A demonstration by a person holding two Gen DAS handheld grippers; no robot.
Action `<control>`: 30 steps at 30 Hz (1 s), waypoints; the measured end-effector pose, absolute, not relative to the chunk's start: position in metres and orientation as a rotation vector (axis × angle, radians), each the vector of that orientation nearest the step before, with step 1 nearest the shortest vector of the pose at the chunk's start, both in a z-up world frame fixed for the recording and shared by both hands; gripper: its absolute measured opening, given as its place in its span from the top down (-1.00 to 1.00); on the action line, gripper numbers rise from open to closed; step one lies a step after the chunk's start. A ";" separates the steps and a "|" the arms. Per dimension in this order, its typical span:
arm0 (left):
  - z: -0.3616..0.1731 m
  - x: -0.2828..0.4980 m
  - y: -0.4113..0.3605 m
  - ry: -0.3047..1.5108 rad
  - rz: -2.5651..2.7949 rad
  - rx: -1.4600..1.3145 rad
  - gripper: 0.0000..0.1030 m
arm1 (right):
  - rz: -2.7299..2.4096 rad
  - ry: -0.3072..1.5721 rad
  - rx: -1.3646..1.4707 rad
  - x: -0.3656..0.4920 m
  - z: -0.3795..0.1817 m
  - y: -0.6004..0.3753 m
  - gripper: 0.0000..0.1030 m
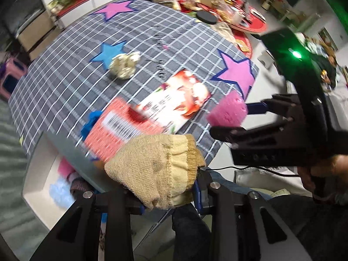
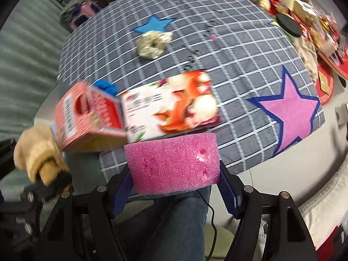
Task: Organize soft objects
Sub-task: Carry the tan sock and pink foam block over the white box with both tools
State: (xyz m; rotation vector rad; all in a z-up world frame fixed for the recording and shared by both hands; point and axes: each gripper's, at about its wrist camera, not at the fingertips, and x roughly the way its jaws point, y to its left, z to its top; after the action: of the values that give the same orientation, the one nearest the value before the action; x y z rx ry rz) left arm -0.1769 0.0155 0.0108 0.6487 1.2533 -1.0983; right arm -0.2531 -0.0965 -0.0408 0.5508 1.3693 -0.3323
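My left gripper (image 1: 169,198) is shut on a tan knit glove (image 1: 158,169), held above the near table edge; the glove also shows at the left of the right wrist view (image 2: 39,152). My right gripper (image 2: 174,184) is shut on a pink foam sponge (image 2: 174,161), held just off the table's near edge; the sponge shows in the left wrist view (image 1: 228,111) too. A cream scrunchie (image 1: 125,64) lies on the checked cloth by a blue star, also in the right wrist view (image 2: 152,43). A blue soft item (image 1: 90,120) peeks from behind the boxes.
Two printed cartons (image 1: 174,100) (image 1: 117,128) lie on the grey checked tablecloth (image 1: 174,32) near its front edge. A white bin (image 1: 41,174) with pink and pale blue soft items sits below the table at left. A cluttered red table (image 1: 228,6) stands behind.
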 end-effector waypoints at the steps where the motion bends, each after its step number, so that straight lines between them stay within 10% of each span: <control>1: 0.011 -0.173 0.024 1.255 -1.081 0.635 0.33 | -0.319 1.370 0.540 -0.251 -0.039 -0.090 -0.41; 30: -0.021 -0.109 0.193 1.329 -0.573 0.308 0.34 | 0.077 1.295 0.107 -0.135 0.023 0.057 -0.41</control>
State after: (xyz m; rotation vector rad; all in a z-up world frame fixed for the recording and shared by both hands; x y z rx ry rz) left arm -0.1091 0.1925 -0.0207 0.3079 1.3286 -0.5733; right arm -0.1355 0.0569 0.0231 0.1070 1.2954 0.0770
